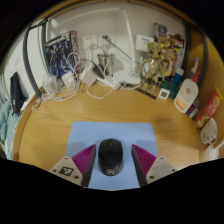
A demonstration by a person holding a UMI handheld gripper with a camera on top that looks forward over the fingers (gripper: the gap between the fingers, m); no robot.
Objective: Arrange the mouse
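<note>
The mouse is lying on the blue mat between the spread jaws of the gripper; its long axis is pointing straight ahead; gaps are showing at both sides.

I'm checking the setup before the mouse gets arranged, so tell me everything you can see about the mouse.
The mouse is a dark, black-looking computer mouse with a smooth rounded shell, apparently plastic. A faint centre line hints at a wheel between two buttons. No cable is visible. It lies flat on a light blue mouse pad on the wooden desk, pointing away from the camera. It sits between the fingers of the tongs, with a gap at either side, so the tongs are open and not pressing on it.
</note>
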